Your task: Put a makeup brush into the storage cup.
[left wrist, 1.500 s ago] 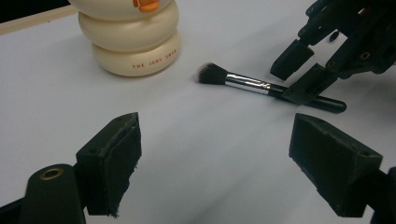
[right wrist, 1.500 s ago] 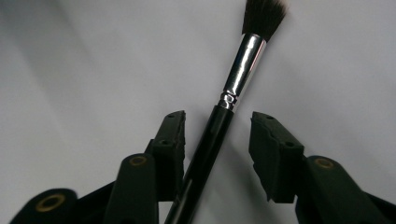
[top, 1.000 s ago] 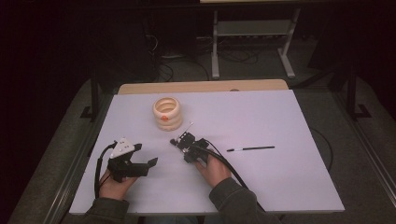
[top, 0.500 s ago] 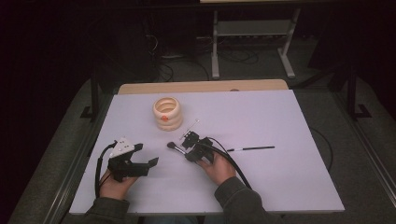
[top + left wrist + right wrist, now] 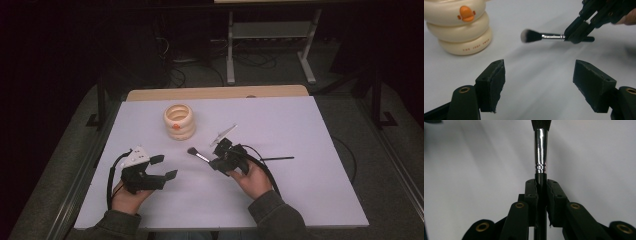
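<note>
The right claw (image 5: pixel 216 161) is clamped on the black handle of a makeup brush (image 5: pixel 541 152), its jaws pressed against the handle just below the silver ferrule. The brush sticks out beyond the jaws, bristles aimed toward the person's left, above the white worktop (image 5: pixel 310 125). The left claw (image 5: pixel 162 167) gapes wide and holds nothing, well apart from the brush. A cream ringed holder (image 5: pixel 179 121) with an orange duck mark stands farther back. A thin black stick (image 5: pixel 277 159) lies beside the right hand (image 5: pixel 252 177).
</note>
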Demonstrator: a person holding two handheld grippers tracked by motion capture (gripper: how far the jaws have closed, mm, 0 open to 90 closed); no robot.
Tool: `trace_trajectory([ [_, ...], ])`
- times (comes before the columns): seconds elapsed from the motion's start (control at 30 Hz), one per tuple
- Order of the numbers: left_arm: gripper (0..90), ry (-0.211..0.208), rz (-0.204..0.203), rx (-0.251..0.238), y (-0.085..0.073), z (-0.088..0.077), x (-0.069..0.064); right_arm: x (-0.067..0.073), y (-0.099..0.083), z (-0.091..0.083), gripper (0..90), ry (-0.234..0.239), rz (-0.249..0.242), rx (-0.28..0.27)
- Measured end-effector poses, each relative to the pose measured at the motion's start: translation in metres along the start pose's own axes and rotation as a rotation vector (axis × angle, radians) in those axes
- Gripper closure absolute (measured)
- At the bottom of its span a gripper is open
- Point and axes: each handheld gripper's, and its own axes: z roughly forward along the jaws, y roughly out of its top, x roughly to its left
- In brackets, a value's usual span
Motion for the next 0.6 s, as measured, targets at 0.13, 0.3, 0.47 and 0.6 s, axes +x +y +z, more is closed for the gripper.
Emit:
trace_trajectory([
  [0.13, 27.0, -0.056, -0.014, -0.003, 0.009, 0.006, -0.002, -0.005, -0.007, -0.026, 78.7, 0.013, -0.008, -0.059],
  [0.3, 31.0, -0.105, -0.002, 0.003, 0.022, 0.019, -0.006, -0.008, -0.01, -0.061, 78.7, -0.003, -0.04, -0.129],
  [0.47, 32.3, -0.171, 0.005, 0.004, 0.038, 0.033, -0.013, -0.002, -0.011, -0.086, 78.7, -0.021, -0.09, -0.188],
  [0.6, 32.8, -0.233, 0.011, 0.004, 0.042, 0.041, -0.022, 0.007, -0.019, -0.088, 78.7, -0.007, -0.114, -0.212],
])
